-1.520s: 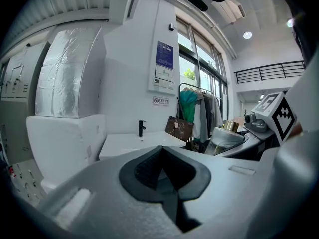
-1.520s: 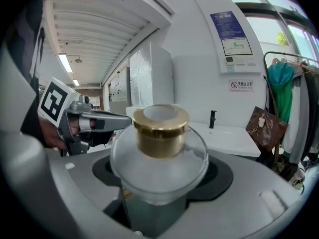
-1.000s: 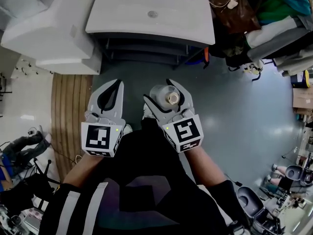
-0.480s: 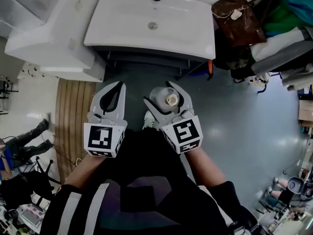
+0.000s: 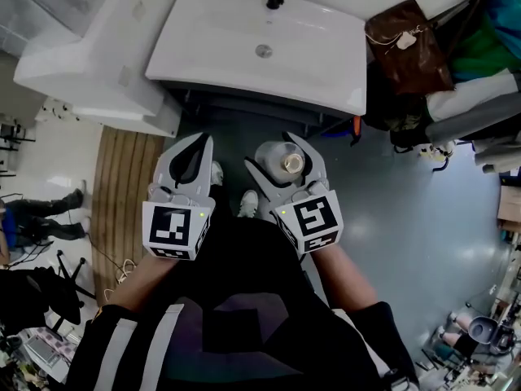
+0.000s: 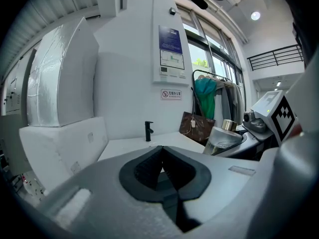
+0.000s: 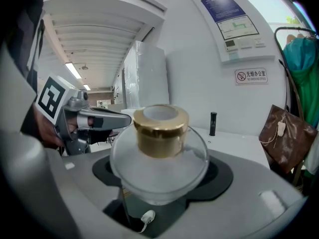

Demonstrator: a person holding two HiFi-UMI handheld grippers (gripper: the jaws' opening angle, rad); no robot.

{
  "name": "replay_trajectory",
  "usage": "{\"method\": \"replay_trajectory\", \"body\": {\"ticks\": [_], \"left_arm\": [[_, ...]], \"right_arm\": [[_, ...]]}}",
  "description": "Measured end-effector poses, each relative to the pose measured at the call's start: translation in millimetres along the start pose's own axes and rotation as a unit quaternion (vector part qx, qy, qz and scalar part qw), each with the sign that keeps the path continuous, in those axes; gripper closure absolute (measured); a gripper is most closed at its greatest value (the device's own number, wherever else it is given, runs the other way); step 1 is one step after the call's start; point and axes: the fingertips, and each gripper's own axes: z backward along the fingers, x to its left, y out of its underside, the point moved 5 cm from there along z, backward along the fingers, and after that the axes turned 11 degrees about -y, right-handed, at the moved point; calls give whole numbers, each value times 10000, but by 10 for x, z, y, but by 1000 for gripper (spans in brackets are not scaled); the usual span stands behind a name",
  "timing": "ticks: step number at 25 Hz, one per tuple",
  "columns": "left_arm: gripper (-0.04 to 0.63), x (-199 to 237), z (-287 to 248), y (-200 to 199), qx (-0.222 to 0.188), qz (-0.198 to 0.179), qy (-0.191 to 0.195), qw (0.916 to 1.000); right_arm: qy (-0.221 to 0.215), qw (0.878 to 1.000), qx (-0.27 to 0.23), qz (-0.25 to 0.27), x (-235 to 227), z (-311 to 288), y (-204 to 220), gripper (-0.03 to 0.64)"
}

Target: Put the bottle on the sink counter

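Right hand-held gripper (image 5: 270,153) clamps upright clear round glass bottle with gold cap (image 7: 158,153) | white sink counter (image 5: 326,65) straight ahead, well apart | left hand-held gripper (image 5: 199,142) closed, empty

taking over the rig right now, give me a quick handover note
Right gripper: shut on the gold-capped bottle, held upright.
Left gripper: shut, empty.
Sink counter: ahead, beyond both grippers; the bottle is over the floor, not yet over it.
Done: bottle in grip.
Left: carry it forward, set it on the counter, release.
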Motion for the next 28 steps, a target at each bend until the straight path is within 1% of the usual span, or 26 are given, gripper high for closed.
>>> {"method": "replay_trajectory", "body": {"ticks": [8, 14, 20, 24, 28], "left_arm": [[592, 190, -356, 60, 34, 103, 69, 9999], [592, 437, -681, 90, 129, 189, 74, 9997], [592, 817, -1072, 45, 141, 166, -20, 9998], [592, 1070, -1379, 88, 237, 205, -4, 9995], [592, 1257, -1689, 103, 225, 263, 45, 9994]], "right_arm": [[7, 9998, 179, 7, -159, -327, -35, 278], [18, 9996, 272, 7, -317, -646, -137, 278], [114, 9994, 312, -87, -594, -1035, -256, 278], [175, 9993, 322, -124, -750, -1332, -348, 278], [219, 9990, 370, -80, -906, -1600, -445, 278]]}}
